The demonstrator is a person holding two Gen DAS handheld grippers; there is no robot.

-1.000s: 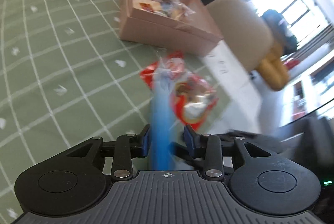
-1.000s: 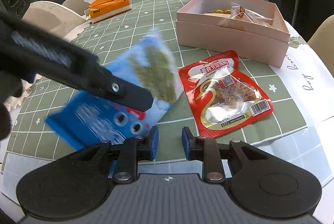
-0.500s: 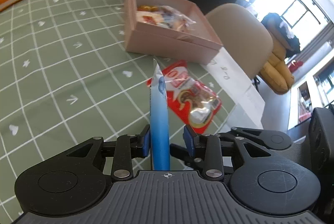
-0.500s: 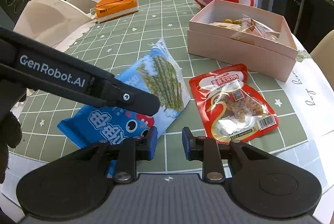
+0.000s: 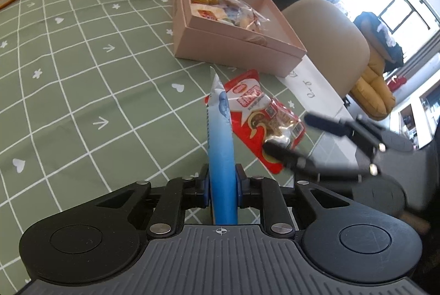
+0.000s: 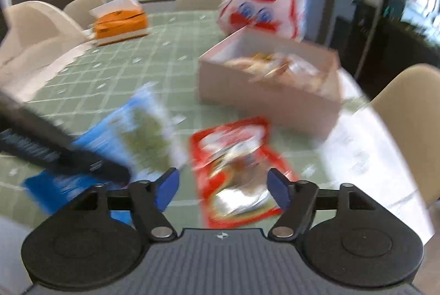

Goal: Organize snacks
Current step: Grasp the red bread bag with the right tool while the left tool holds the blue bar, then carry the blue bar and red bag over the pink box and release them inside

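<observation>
The pink box (image 5: pixel 236 44) is sitting open ahead of both grippers, probably waiting for more snacks. The left gripper (image 5: pixel 222 186) is closing on the blue packet (image 5: pixel 221 146), pinching it edge-up. The right gripper (image 6: pixel 221 189) is opening, nothing between its jaws, with the red packet (image 6: pixel 236 165) lying just ahead.

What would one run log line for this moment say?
left hand-held gripper: closing on blue packet | right hand-held gripper: opening, empty | red packet: on table

Motion blur smears the blue packet (image 6: pixel 129 141), red packet (image 6: pixel 236 171) and pink box (image 6: pixel 269 91), print unreadable.
</observation>
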